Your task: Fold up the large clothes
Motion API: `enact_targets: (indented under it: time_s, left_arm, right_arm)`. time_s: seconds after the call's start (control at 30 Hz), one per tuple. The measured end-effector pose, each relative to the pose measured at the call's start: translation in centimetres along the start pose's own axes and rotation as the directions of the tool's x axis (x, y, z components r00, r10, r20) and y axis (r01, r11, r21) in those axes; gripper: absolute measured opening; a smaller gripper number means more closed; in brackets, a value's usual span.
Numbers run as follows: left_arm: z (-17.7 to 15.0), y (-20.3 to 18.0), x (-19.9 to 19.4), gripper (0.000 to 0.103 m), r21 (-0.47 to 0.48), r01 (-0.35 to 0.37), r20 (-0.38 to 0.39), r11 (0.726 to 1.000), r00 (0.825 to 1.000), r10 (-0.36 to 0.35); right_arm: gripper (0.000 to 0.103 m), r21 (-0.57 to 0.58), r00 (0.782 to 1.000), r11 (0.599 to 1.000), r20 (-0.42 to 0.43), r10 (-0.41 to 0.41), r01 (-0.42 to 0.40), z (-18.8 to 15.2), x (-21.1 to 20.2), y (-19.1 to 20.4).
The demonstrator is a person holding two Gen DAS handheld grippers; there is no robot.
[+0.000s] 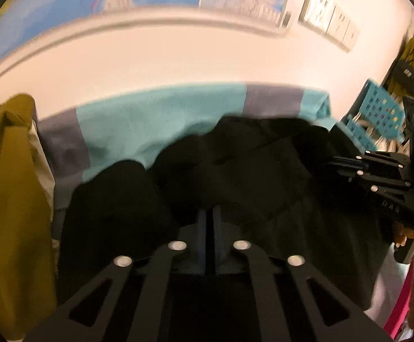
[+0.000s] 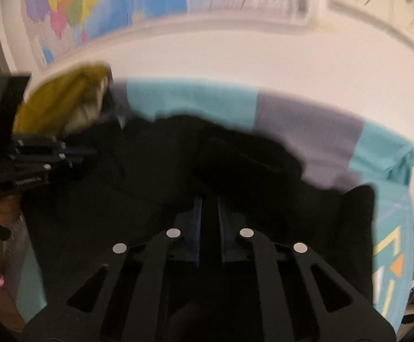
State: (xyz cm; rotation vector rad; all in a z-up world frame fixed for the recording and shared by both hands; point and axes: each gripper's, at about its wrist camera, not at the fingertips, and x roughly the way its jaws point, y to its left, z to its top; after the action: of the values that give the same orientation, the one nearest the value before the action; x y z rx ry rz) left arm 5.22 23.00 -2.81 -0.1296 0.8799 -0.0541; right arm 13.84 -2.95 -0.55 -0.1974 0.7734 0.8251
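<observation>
1. Lying crumpled on a teal-and-grey cover (image 1: pixel 155 119), with the black garment (image 1: pixel 235 171) spreading from directly under both grippers toward the wall.
2. Closing nearly to touching on the left gripper (image 1: pixel 209 222), jaws narrow with black fabric bunched at and around the tips; apparently pinching a near edge, though too dark and blurred for certainty.
3. Showing the same on the right gripper (image 2: pixel 209 208): jaws narrow, cloth sitting at the tips, pinch probable but not clearly readable.
4. Running side to side between the two grippers, the garment's long axis, with each gripper sitting near one end of the near edge and neither plainly nearer the bulk.
5. Pointing, probably, to a carry of the near edge forward over the heap toward the wall.
6. Sitting to the left, a mustard-yellow garment (image 1: pixel 10 199), just beside the black one and possibly overlapping it.
7. Standing to the right, a blue perforated basket (image 1: pixel 375 114), apart from the fold path.
8. Hanging on the wall behind, a map (image 2: pixel 73 8), out of the way.
</observation>
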Motion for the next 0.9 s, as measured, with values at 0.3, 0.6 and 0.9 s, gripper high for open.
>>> enact_targets:
  time_s: [0.3,0.6,0.9]
  left_arm:
    - [1.1,0.9,0.0,0.012,-0.047,-0.032,0.039,0.998,0.999,0.034]
    - [-0.3,2.9,1.4,0.040,-0.117,-0.075,-0.012,0.990,0.997,0.074]
    - [-7.3,3.1,-7.8,0.066,-0.055,-0.087,0.179,0.995,0.979,0.096]
  right_arm:
    - [0.009,0.060,0.996,0.995,0.016,-0.087,0.086,1.9,0.6,-3.1]
    - [0.043,0.104,0.998,0.993,0.024,-0.055,0.052,0.6,-1.1,-4.2]
    - [0.078,0.231,0.989,0.973,0.146,-0.031,-0.003,-8.5,-11.6,-9.0]
